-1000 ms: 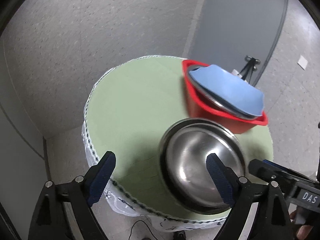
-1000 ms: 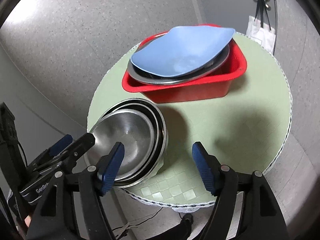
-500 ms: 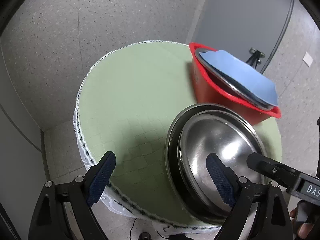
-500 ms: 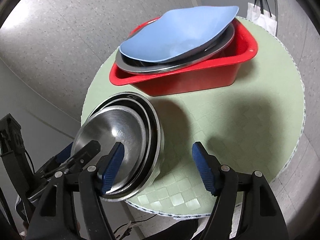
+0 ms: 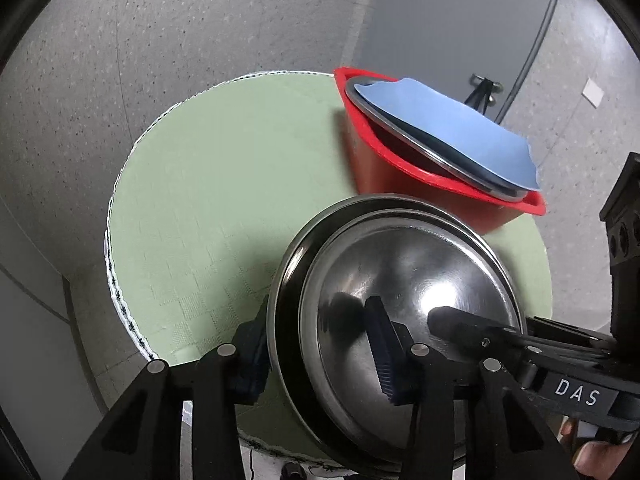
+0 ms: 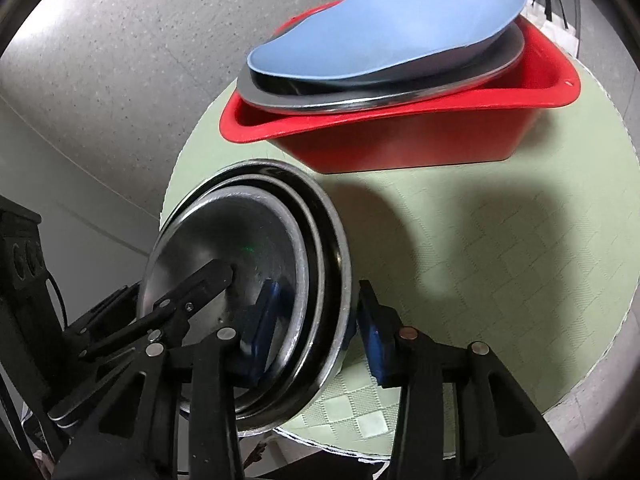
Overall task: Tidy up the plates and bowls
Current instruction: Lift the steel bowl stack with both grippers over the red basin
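We judge the sorting partly done: 1 blue plate [image 6: 384, 28] and 1 steel plate [image 6: 380, 92] already lie in the 1 red tub [image 6: 400, 140] at the far side of the round tabletop [image 5: 208, 184]. Still out is the nest of steel bowls [image 6: 256, 264] at the near edge; we count 3 rims. Our left claw [image 5: 316, 356] and right claw [image 6: 310, 328] are both closing, each straddling the nest's rim from opposite sides.

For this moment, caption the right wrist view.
Both grippers closing on nested steel bowls' rims beside red plastic tub on green round table.
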